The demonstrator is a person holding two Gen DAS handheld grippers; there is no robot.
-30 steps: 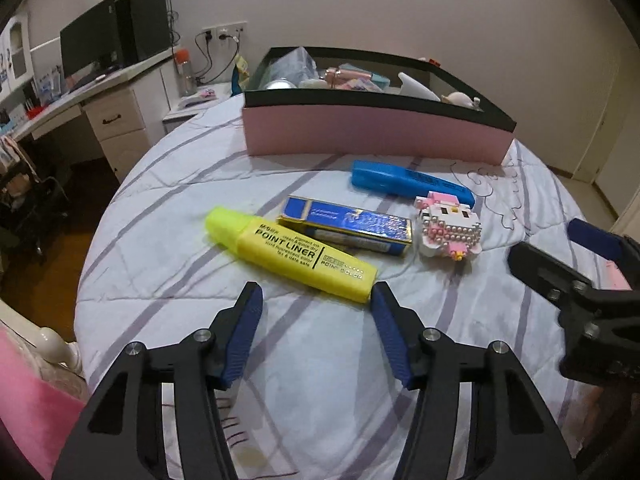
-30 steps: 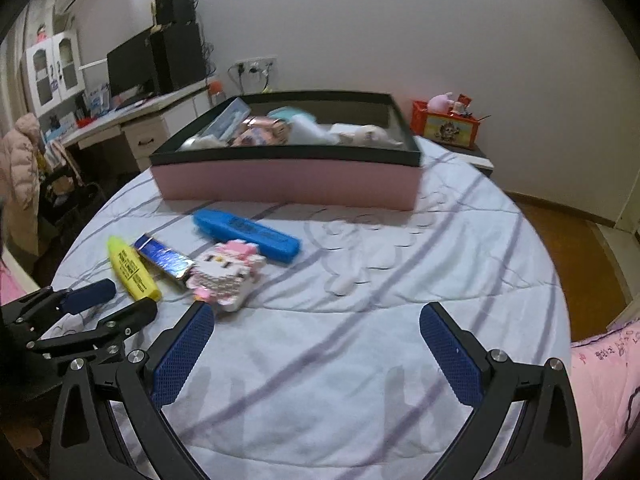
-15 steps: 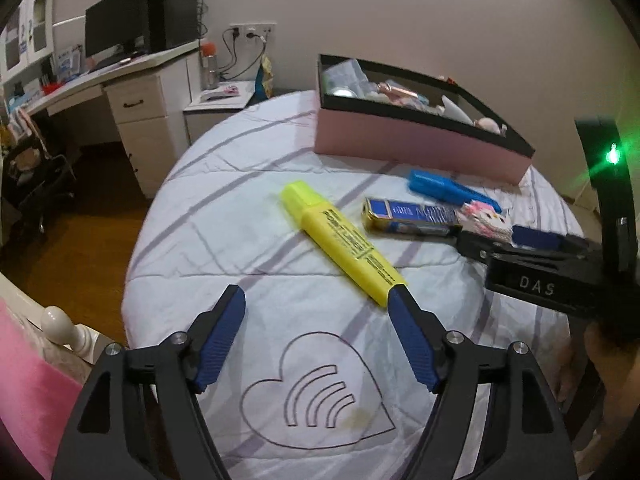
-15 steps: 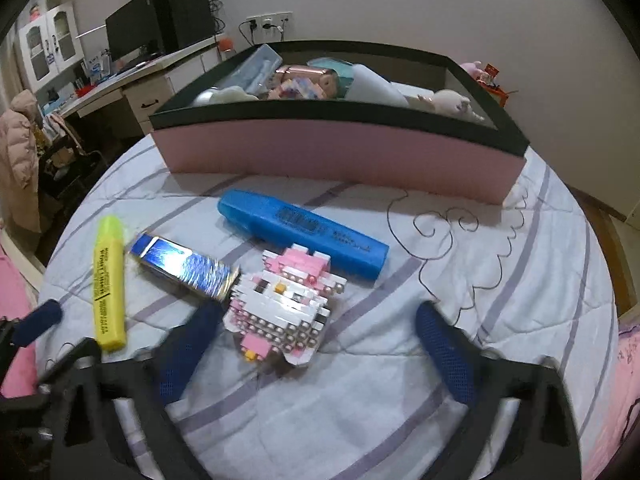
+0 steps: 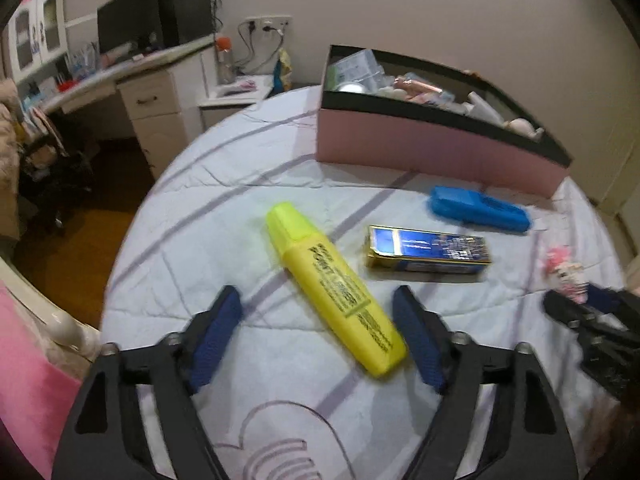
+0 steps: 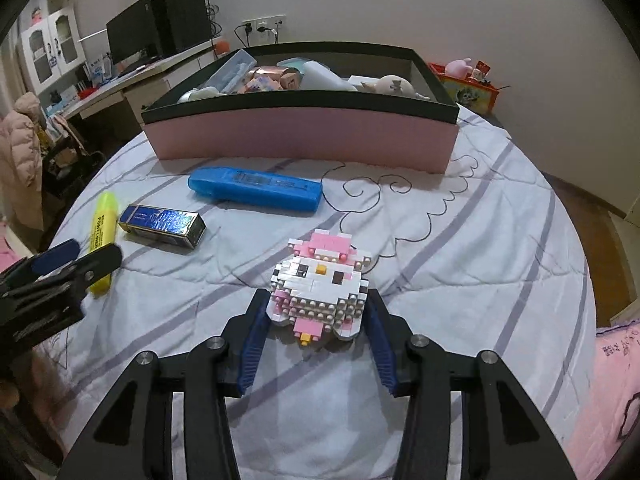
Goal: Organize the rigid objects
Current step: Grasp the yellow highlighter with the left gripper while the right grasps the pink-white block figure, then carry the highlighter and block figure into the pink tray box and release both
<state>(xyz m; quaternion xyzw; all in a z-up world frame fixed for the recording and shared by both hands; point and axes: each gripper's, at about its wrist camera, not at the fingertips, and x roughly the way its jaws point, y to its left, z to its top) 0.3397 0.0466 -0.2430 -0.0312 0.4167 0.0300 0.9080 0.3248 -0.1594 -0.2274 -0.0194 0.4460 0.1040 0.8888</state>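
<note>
Right gripper (image 6: 316, 320): jaws closing, blue pads at either flank of the block-built kitten figure (image 6: 320, 286), which sits on the bedspread (image 6: 460, 248); whether the pads press it yet, I cannot tell.
Left gripper (image 5: 318, 340): jaws closing, not clamped; the yellow highlighter (image 5: 334, 292) lies slantwise between them, its near end just at the right pad, the left pad well clear.
Hard to make out: in the left wrist view the figure is a blurred pink smear at 3 o'clock, half behind the other gripper; the highlighter's print is smeared.
Beyond the tools: blue-and-gold carton (image 6: 162, 226) at 10 o'clock of the figure, blue highlighter (image 6: 256, 188) at 11.
Container: pink box with black rim (image 6: 304, 136) at 12 o'clock, crowded with cases, tubes and a pale figurine, mostly hidden by its wall.
Surface: white quilted bedspread, grey stripes, line drawings.
Room: desk, monitor, wall sockets at 10 to 11 o'clock.
</note>
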